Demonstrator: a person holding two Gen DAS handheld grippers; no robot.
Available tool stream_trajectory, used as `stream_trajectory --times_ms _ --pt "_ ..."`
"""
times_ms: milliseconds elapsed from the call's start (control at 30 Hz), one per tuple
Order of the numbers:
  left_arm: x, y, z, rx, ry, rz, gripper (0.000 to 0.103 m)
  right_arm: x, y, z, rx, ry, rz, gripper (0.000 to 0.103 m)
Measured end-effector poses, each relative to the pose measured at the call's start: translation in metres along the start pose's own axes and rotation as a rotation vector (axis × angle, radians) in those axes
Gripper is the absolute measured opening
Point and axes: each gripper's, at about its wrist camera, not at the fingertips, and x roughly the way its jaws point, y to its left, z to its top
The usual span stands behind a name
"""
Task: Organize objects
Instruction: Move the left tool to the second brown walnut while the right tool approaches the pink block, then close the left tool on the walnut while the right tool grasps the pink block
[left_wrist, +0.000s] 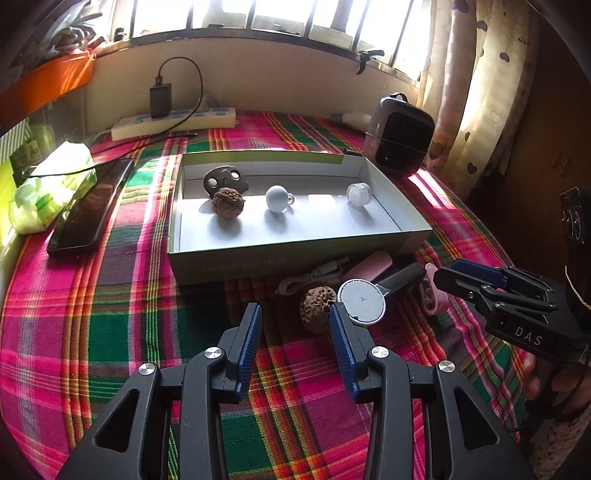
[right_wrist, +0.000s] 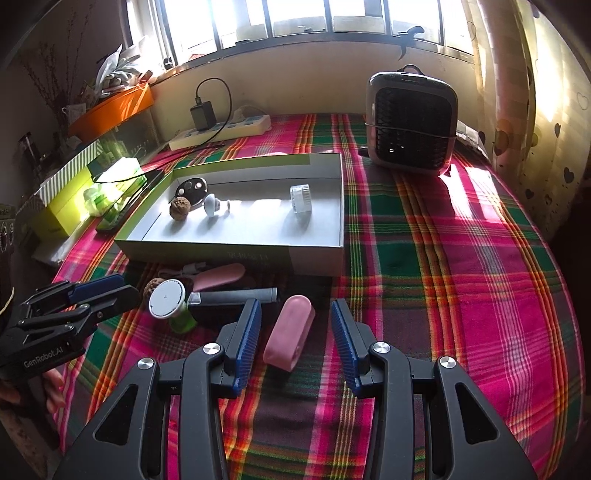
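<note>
- The left hand-held gripper is released, its blue-padded fingers spread wide above the plaid tablecloth, with nothing between them.
- The right hand-held gripper is also released; its fingers stand on either side of a pink folded case that lies on the cloth, not touching it as far as the right wrist view shows.
- A shallow open cardboard box sits in the middle of the table. Inside it, along the far side, lie a walnut, a dark oval piece with two pale spots just behind that walnut, a white ball with a small metal knob, and a small clear round jar well apart to the right.
- In front of the box, on the cloth, a loose cluster lies: a second walnut, a round white disc-topped item touching it, a black bar-shaped object, a pink elongated object and a white cable.
- From the right wrist view the disc sits on a green base.
- A dark phone lies left of the box, beside a green-and-white tissue pack.
- A small grey fan heater stands behind the box on the right; a white power strip with a black charger lies by the wall.
</note>
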Motion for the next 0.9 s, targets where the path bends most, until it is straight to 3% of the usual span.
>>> stream_trajectory --times_ms 533,900 --pt "0.012 -0.007 0.005 0.022 0.021 -0.004 0.037 0.011 0.001 -0.009 -0.001 0.043 0.0 0.043" --pt "0.019 -0.01 0.006 0.028 0.03 -0.016 0.037 0.009 -0.006 -0.01 -0.007 0.052 -0.06 0.043"
